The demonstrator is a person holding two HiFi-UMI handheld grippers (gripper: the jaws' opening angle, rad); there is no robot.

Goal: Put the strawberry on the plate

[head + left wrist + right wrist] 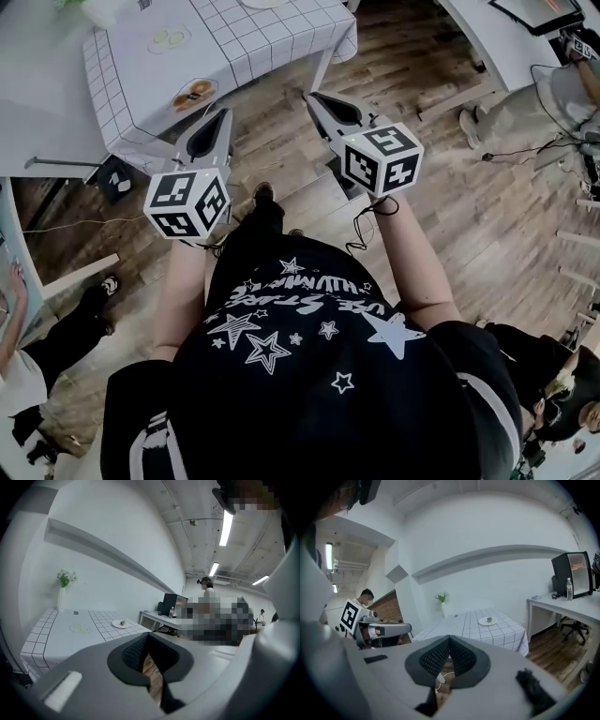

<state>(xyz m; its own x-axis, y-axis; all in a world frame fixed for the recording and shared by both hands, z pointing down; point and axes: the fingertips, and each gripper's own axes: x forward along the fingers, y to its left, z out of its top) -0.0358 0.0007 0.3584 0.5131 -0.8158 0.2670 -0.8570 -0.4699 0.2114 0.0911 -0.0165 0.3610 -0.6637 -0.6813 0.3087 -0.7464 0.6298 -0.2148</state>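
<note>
White-checked table (281, 42) stands ahead of the person, who holds 2 grippers above the wooden floor (487, 216), short of the table's near edge. The left gripper (148, 637) has its jaws pressed together with nothing between them; floorboards show through the slot below the pads. The right gripper (449, 640) is likewise closed tight and empty. In the left gripper view a small red strawberry (123, 622) sits on a white plate (117, 625) toward the table's right side, well apart from both grippers. 2 green discs (80, 628) lie on the table left of the plate, and 1 vase of flowers (61, 597) stands at the far left edge.
</note>
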